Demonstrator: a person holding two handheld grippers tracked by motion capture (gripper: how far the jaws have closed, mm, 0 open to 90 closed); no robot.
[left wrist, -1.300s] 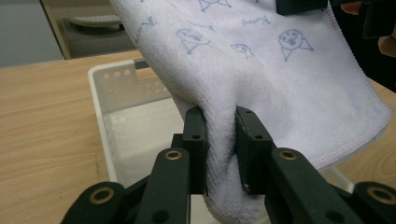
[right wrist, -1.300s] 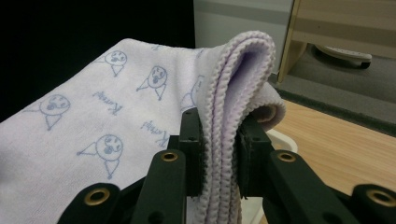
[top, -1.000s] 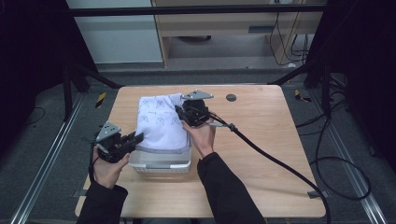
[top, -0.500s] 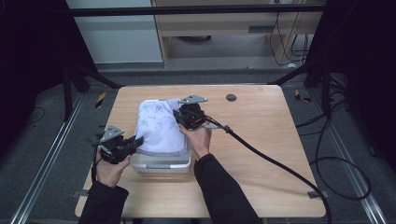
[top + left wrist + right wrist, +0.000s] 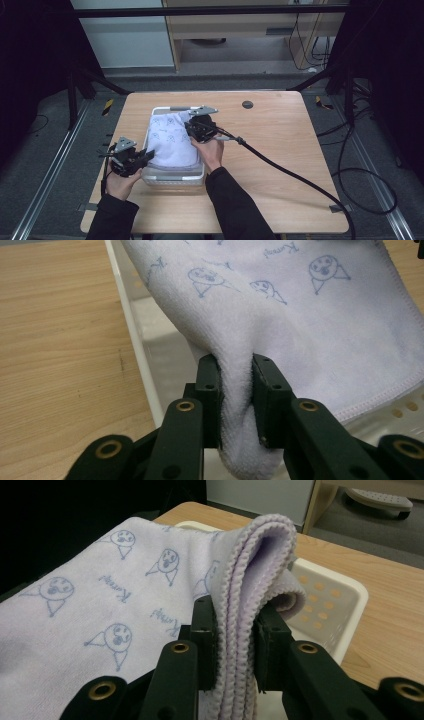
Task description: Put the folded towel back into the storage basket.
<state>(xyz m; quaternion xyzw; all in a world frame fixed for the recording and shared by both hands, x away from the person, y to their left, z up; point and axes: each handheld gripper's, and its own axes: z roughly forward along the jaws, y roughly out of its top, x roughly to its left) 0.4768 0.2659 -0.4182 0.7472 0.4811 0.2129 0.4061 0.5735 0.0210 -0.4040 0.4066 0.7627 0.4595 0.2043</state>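
**Folded towel held at both ends over the basket**

Both sets of jaws are nearly closed, each pinching cloth. The left gripper (image 5: 235,405) squeezes a bunched fold of the lavender towel (image 5: 300,320) between its pads, with the fabric bulging out below the jaws. The right gripper (image 5: 235,645) clamps several stacked hemmed edges of the same towel, which shows it is folded into layers.

From the high view, the left gripper (image 5: 131,159) sits at about 8 o'clock of the white basket (image 5: 172,177), just outside its rim, while the right gripper (image 5: 201,128) is at roughly 2 o'clock, over the far corner. The towel (image 5: 170,140) stretches between them and covers most of the basket opening. The basket stands left of centre on the wooden table (image 5: 280,165).

The step in hand looks like laying the folded towel into the basket. The next move likely calls for bringing both ends down evenly inside the walls, then opening the jaws so the layers stay stacked, not snagged on the rim
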